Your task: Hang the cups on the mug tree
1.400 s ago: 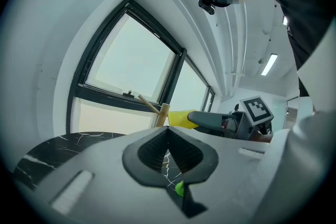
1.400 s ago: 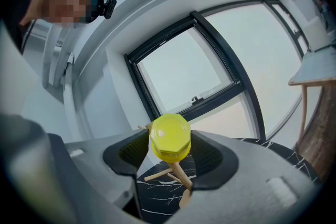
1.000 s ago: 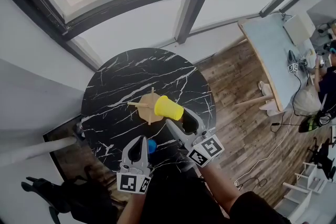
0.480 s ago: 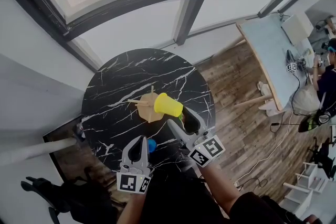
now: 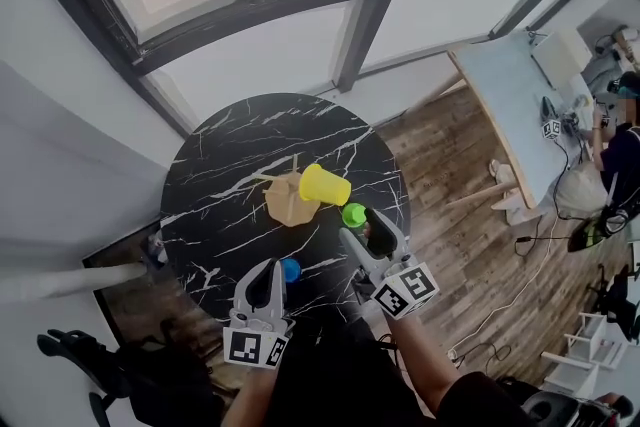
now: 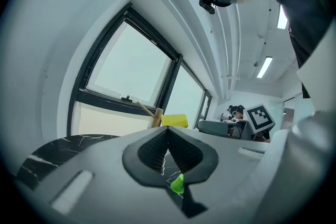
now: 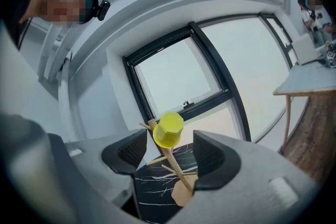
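Observation:
A wooden mug tree [image 5: 287, 200] stands on the round black marble table [image 5: 230, 155], and a yellow cup [image 5: 325, 185] hangs on its right side. A green cup [image 5: 354, 214] sits on the table just past my right gripper [image 5: 368, 230], which is open and empty. The right gripper view shows the yellow cup [image 7: 168, 131] and the mug tree [image 7: 177, 168] some way off beyond the spread jaws. My left gripper [image 5: 266, 267] is shut with nothing in it, and a blue cup [image 5: 290, 270] sits just to its right. Under the closed jaws in the left gripper view, the green cup [image 6: 177, 184] peeks out.
A large window sits behind the table. Wooden floor lies to the right, with a pale blue desk [image 5: 505, 105] and seated people beyond it. A black chair [image 5: 90, 365] stands at the lower left. The table's near edge is under my hands.
My right gripper has drawn back from the mug tree toward the lower right, leaving the yellow cup hanging there. The green cup now shows beside it. The left gripper has barely shifted.

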Available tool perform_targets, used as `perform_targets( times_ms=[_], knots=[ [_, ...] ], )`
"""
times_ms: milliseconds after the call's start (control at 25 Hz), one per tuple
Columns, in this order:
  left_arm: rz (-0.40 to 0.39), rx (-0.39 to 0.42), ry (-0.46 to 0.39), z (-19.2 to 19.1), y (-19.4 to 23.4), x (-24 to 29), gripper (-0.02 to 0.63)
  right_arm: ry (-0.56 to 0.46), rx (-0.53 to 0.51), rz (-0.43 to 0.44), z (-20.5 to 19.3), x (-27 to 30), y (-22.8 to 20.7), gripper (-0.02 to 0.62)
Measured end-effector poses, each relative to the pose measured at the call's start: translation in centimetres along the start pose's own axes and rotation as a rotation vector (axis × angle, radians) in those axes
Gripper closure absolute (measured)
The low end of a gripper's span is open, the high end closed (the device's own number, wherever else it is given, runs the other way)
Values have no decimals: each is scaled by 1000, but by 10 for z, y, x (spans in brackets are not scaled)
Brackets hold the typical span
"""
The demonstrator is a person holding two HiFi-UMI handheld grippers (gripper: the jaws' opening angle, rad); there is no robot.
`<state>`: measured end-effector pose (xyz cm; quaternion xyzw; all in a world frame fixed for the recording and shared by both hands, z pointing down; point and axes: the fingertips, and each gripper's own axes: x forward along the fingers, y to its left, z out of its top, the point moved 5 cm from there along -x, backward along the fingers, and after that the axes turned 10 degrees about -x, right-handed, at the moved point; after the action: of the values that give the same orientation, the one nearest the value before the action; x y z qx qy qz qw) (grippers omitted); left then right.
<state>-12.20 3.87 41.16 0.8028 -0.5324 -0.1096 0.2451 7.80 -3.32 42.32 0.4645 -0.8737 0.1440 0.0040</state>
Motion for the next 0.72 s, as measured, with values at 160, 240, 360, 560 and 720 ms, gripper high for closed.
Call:
perform_targets(
  times_ms=[160, 240, 360, 560, 720],
  knots=[
    [-18, 3, -12, 0, -8, -17, 607, -8, -10, -30, 1, -23, 6, 333],
    [-26, -1, -19, 0, -12, -26, 607, -8, -6, -43, 2, -35, 13, 352],
    [-44, 0, -25, 2, -19, -37, 606, -6, -7, -78, 1, -55, 20, 425],
    [-85, -9, -21, 0, -32, -49, 606, -1, -49, -143, 2, -85, 26, 597],
    [-106, -16, -21, -7, -45, -54, 606, 9, -64, -155, -1, -106, 23, 597]
  ],
)
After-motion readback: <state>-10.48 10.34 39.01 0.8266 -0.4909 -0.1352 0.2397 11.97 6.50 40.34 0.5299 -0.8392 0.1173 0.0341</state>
